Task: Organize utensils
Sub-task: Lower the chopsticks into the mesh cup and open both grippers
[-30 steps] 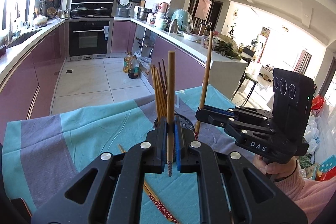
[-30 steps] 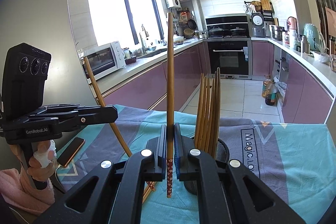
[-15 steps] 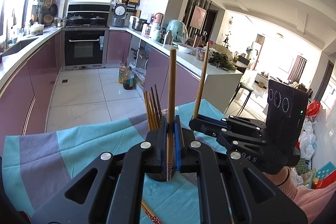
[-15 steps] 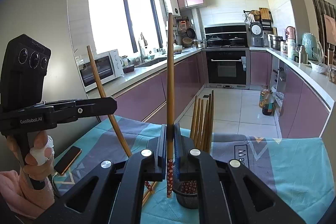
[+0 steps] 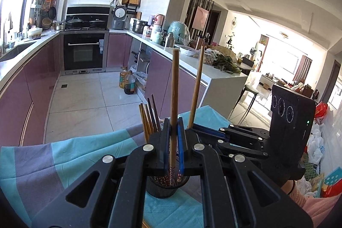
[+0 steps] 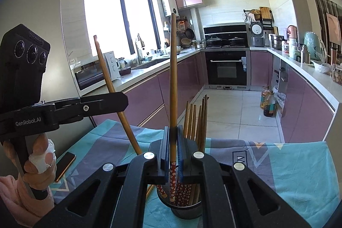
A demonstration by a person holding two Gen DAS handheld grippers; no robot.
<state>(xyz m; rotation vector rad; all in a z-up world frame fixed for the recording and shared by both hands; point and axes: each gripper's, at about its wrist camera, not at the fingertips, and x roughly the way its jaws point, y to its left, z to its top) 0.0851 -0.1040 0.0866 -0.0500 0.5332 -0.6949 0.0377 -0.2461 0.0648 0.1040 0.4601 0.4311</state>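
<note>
My left gripper (image 5: 173, 121) is shut on a wooden chopstick (image 5: 174, 87) that stands upright, its red patterned end over the black mesh holder (image 5: 162, 189). Several chopsticks (image 5: 149, 119) stand in that holder. To the right, my right gripper (image 5: 193, 127) is shut on a second chopstick (image 5: 197, 82). In the right wrist view my right gripper (image 6: 173, 127) holds its chopstick (image 6: 173, 69) upright with the patterned tip inside the holder (image 6: 186, 209), beside several chopsticks (image 6: 198, 119). My left gripper (image 6: 123, 103) holds a chopstick (image 6: 106, 76) tilted, with its lower end left of the holder.
A teal and grey tablecloth (image 5: 74, 153) covers the table (image 6: 299, 164). A phone (image 6: 65, 165) lies on it at the left, near the hand (image 6: 40, 166) on the left gripper. Beyond the table edge are the kitchen floor, purple cabinets and an oven.
Both grippers have drawn closer together and over the holder, each still gripping its chopstick. The holder now sits right under the jaws, and the right chopstick's tip has reached its opening.
</note>
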